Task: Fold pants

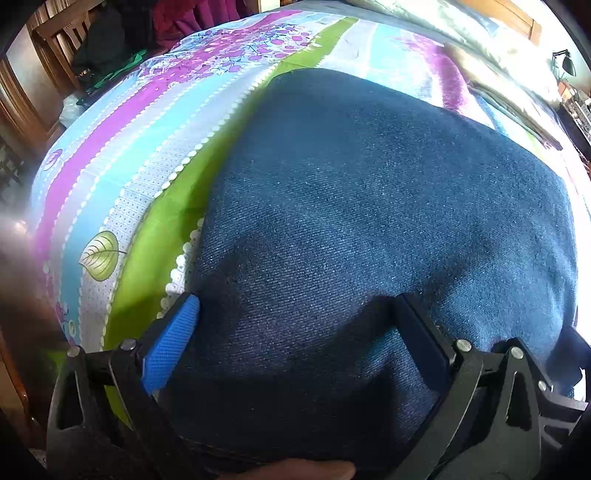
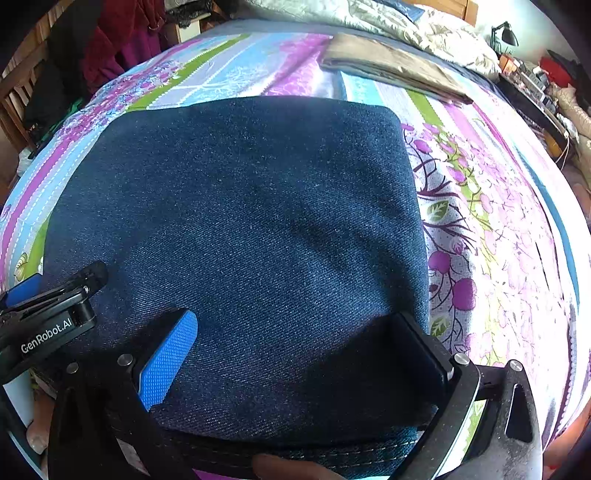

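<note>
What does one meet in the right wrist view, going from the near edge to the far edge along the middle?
Right tongs → folded jeans → striped floral bedsheet → folded tan cloth → crumpled pale quilt.

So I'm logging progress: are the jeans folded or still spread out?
Folded. The jeans lie as a compact rectangle on the bedsheet, no legs trailing; both tongs, left and right, stand open over them.
</note>
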A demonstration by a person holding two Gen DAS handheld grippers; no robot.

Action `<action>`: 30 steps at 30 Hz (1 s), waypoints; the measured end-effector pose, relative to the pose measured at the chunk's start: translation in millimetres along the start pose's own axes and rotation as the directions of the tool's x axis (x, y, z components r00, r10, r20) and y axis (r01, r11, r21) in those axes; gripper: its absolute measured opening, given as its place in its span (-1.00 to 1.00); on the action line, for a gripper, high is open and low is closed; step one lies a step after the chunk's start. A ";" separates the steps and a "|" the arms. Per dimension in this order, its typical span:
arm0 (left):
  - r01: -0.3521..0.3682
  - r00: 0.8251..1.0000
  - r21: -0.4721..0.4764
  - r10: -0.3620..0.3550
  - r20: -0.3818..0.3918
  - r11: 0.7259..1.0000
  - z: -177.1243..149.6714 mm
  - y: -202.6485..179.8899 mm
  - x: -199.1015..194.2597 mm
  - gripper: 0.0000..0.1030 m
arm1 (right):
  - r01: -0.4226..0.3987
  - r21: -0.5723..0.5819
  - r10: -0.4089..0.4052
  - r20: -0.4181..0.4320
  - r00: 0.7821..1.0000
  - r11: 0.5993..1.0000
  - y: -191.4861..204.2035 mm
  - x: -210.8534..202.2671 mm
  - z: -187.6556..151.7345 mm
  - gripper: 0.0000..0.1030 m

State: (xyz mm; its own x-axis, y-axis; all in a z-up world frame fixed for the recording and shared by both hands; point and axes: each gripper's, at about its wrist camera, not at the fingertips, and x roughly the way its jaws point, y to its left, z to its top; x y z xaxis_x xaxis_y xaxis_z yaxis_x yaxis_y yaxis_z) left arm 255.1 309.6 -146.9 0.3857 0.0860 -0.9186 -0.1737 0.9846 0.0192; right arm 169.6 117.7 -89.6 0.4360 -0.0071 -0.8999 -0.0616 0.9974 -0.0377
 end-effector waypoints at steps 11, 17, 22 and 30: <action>-0.017 0.999 0.053 0.014 0.046 0.998 -0.4 -0.7 0.2 1.00 | 0.027 -0.020 -0.027 0.020 0.999 0.999 5.5 4.1 1.1 1.00; -0.006 0.999 0.072 0.003 0.049 0.997 -0.4 -1.7 0.7 1.00 | 0.022 -0.026 -0.022 0.026 0.999 0.999 4.7 3.7 1.0 1.00; 0.000 0.998 0.088 -0.005 0.059 0.996 -0.9 -2.2 0.3 1.00 | 0.017 -0.033 -0.016 0.032 0.999 0.999 4.7 3.2 -0.4 1.00; 0.004 0.997 0.112 -0.013 0.081 0.994 -4.9 -3.2 -1.5 1.00 | 0.017 -0.037 -0.016 0.037 0.999 0.999 5.9 2.8 -1.6 1.00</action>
State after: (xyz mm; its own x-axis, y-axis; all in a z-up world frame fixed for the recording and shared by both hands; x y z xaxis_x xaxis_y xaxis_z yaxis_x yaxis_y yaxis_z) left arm 250.6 305.6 -147.6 0.4604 0.0853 -0.8836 -0.0701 0.9958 0.0596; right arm 169.0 123.4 -93.0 0.4698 -0.0203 -0.8825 -0.0870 0.9938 -0.0692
